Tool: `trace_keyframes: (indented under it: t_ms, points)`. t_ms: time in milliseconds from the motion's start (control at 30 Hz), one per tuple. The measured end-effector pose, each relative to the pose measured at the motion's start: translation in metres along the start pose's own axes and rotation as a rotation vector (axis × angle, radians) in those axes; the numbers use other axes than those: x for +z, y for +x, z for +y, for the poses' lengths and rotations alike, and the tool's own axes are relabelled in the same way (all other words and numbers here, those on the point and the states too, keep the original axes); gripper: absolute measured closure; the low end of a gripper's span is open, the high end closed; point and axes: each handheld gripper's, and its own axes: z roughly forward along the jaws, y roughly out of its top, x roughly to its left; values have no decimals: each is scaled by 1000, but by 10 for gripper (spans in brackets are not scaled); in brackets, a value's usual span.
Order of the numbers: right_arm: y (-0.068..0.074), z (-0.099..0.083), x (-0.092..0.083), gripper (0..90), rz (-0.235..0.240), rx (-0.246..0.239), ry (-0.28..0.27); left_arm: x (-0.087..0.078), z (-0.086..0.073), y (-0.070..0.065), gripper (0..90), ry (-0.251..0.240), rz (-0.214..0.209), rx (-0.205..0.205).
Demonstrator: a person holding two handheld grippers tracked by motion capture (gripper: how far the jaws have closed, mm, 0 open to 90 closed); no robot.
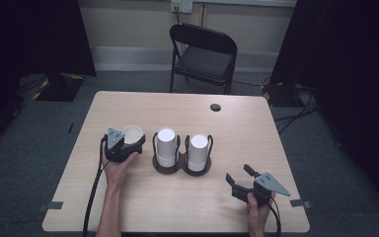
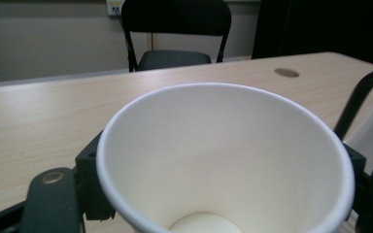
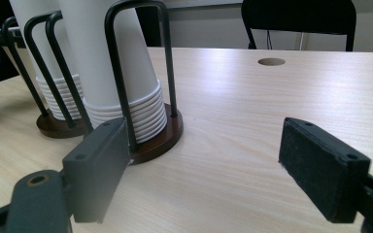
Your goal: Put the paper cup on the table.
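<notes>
Grippers, two, hand-held at near edge of wooden table [image 1: 143,197]. Right gripper [image 1: 240,178]: jaws spread wide, nothing between them, idling short of the cup racks. Left gripper [image 1: 127,146]: jaws clamped on the sides of an upright paper cup [image 1: 132,134], empty, mouth up, just left of the racks, likely drawn from a stack. Left rack [image 1: 166,165] and right rack [image 1: 197,168]: each holds inverted nested cups inside wire hoops. Folding chair [image 1: 203,55] beyond table.
</notes>
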Motion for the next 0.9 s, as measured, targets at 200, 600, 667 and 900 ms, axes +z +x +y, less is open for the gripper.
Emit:
trace_keyframes:
  t_ms: [200,600,667,900]
  points:
    - [0,1,2,179,1,-4,15,5,-6,3,224,37,13,4]
    - [1,1,2,179,-6,-4,15,0,-16,7,217,47,8,-10]
    - [1,1,2,179,-6,-4,17,0,-17,6,217,46,5,-11]
    - [0,1,2,180,-4,0,15,1,-18,7,154,77,9,-32]
